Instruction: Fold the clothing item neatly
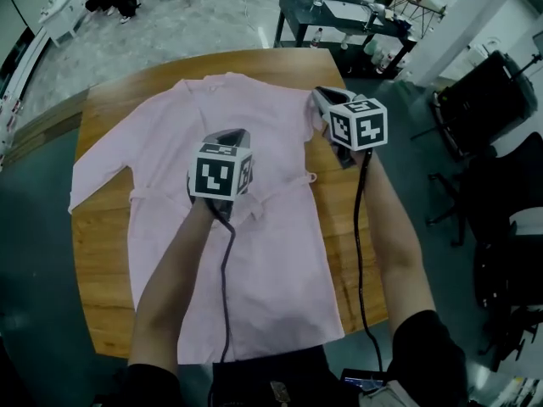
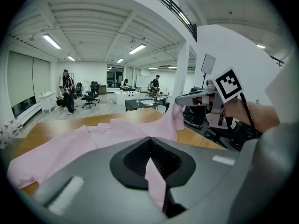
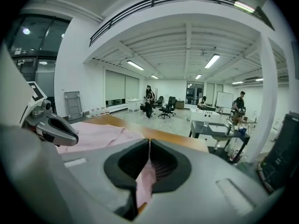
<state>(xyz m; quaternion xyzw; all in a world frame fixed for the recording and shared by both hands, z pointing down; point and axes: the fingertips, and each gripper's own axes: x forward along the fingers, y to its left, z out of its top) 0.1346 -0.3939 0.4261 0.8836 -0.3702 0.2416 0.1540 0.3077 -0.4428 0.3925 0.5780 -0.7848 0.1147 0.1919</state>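
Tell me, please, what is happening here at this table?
A person is working on a pink garment spread over a wooden table, with a claw in each hand. The left claw is shut on cloth near the garment's middle. The right claw is shut on the garment's edge at the person's right and holds it raised off the table. The sleeve on the person's left lies flat and spread out, so no fold shows yet.

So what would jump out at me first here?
A pale pink long-sleeved garment lies spread across a light brown wooden table. Above it, the left gripper and right gripper, grey hand-held tools with black-and-white marker cubes, each pinch a fold of its pink cloth.
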